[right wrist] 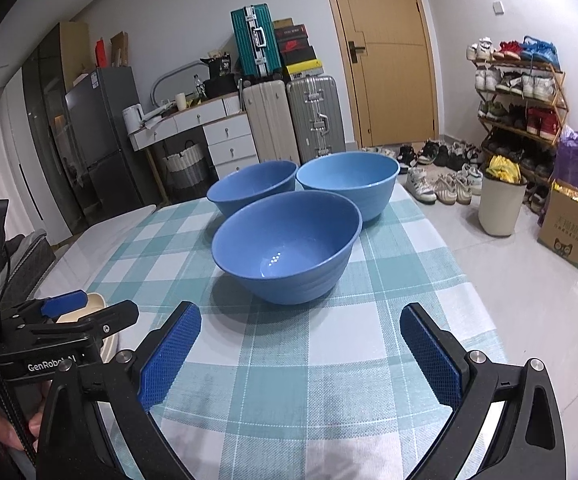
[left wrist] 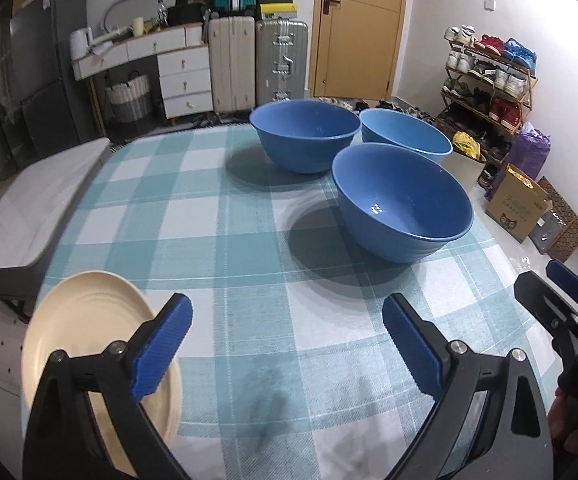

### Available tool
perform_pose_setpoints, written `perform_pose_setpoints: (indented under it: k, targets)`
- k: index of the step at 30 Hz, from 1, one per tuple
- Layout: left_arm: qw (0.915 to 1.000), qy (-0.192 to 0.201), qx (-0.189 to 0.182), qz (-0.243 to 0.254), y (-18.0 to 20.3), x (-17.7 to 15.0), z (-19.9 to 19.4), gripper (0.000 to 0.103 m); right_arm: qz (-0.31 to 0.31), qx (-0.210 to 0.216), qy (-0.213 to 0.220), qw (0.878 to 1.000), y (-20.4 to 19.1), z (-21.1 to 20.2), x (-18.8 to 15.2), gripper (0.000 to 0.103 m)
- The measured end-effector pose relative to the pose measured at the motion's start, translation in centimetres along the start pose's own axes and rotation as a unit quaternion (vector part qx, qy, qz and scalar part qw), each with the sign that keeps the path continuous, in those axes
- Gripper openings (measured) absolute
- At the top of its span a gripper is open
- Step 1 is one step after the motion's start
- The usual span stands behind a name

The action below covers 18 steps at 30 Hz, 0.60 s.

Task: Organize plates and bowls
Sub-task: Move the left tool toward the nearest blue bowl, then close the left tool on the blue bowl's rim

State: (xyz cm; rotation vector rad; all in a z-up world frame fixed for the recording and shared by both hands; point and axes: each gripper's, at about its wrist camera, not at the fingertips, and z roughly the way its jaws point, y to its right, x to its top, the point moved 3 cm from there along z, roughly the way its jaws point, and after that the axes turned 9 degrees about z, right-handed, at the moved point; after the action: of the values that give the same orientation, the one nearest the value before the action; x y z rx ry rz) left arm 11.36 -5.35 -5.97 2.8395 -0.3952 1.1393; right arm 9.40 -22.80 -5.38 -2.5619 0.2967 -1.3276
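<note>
Three blue bowls sit upright on my checked tabletop (left wrist: 217, 216), grouped toward the far right. The nearest bowl (left wrist: 403, 204) stands closest to me; behind it are the far-left bowl (left wrist: 304, 133) and the paler far-right bowl (left wrist: 407, 134). From the right wrist view the near bowl's rim overlaps the other two, so I cannot tell whether they touch.

One cream plate (left wrist: 89, 328) lies at the near left corner of the tabletop, partly overhanging the edge as far as I can judge. It is partly hidden behind the left finger of my left hand-held gripper (left wrist: 285, 344).

Left hand-held gripper: jaws wide apart, nothing between the blue pads, only bare cloth ahead. It hovers over the near edge, well short of the bowls.

Right hand-held gripper (right wrist: 299, 344): jaws also spread wide, empty, aimed at the nearest bowl, which is near but not touched. Its tip shows at the right edge of the left wrist view.

Beyond the tabletop: suitcases (right wrist: 293, 120), a wooden door (right wrist: 389, 48), a shoe rack (right wrist: 517, 92) far right.
</note>
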Motion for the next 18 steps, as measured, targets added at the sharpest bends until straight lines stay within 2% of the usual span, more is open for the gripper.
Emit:
perform_pose_setpoints:
  k: [6,14,18]
  targets:
    - [0.9996,-0.024,-0.010,-0.011,-0.4,1.5,2.2,0.097,0.006,-0.004,-0.016,1.000,0.9,1.7,1.3,0.101]
    - [0.9995,-0.006,-0.031,0.009,0.3,6.6,4.0,0.096,-0.028,-0.025,-0.007,0.999,1.2,3.5,6.4,0.101]
    - [0.9988,-0.020,-0.041,0.017,1.1,9.0,6.1,0.096,-0.055,-0.036,-0.001,0.998,1.0,4.7,8.0,0.101]
